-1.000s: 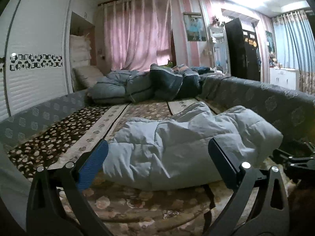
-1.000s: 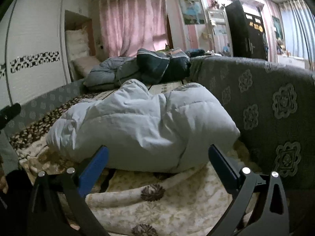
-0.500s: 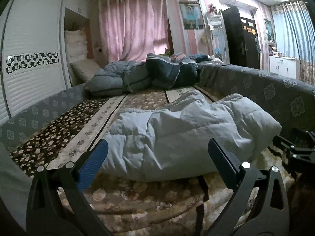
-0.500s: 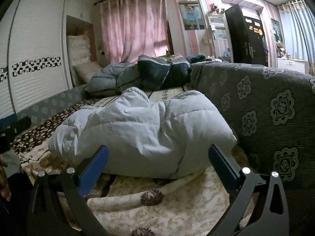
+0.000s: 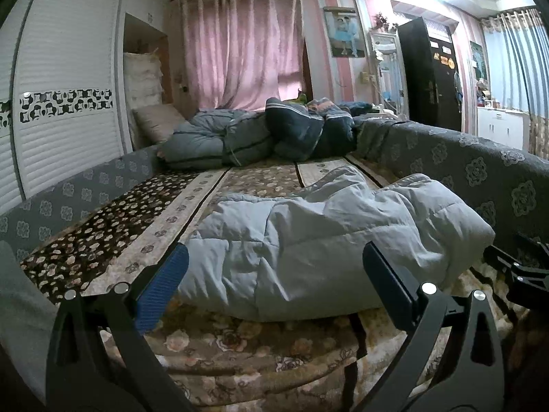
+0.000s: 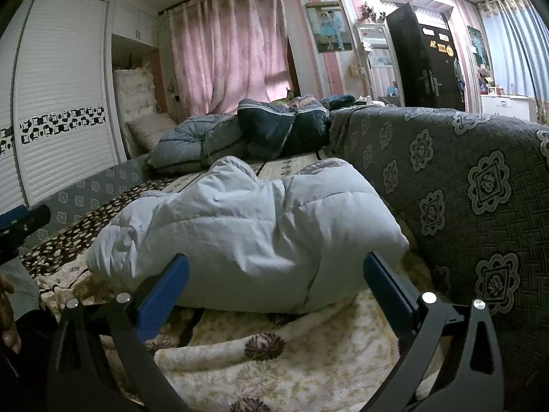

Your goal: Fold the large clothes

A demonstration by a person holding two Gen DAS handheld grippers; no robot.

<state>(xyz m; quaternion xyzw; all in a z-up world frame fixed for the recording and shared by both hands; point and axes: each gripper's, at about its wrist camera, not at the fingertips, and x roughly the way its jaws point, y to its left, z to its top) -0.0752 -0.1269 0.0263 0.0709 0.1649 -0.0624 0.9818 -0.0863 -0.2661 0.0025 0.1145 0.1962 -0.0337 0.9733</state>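
A pale blue puffy down coat (image 5: 326, 240) lies bundled on the floral bed cover, just beyond both grippers. In the right wrist view the same coat (image 6: 254, 237) fills the middle, next to a grey patterned backrest. My left gripper (image 5: 274, 271) is open, its fingers level with the coat's near edge and holding nothing. My right gripper (image 6: 276, 278) is open too, straddling the coat's near edge without gripping it. The right gripper's black frame (image 5: 518, 267) shows at the far right of the left wrist view. The left gripper's tip (image 6: 20, 221) shows at the left edge of the right wrist view.
A grey patterned backrest (image 6: 463, 189) runs along the right side. Folded quilts (image 5: 260, 134) and a pillow (image 5: 158, 120) are piled at the bed's far end. A white wardrobe (image 5: 65, 110) stands on the left. A cream floral blanket (image 6: 291, 350) lies under the coat.
Both grippers have drawn back slightly and risen; the coat looks a little smaller and lower in both views. The coat itself has not moved. Both grippers stay open.
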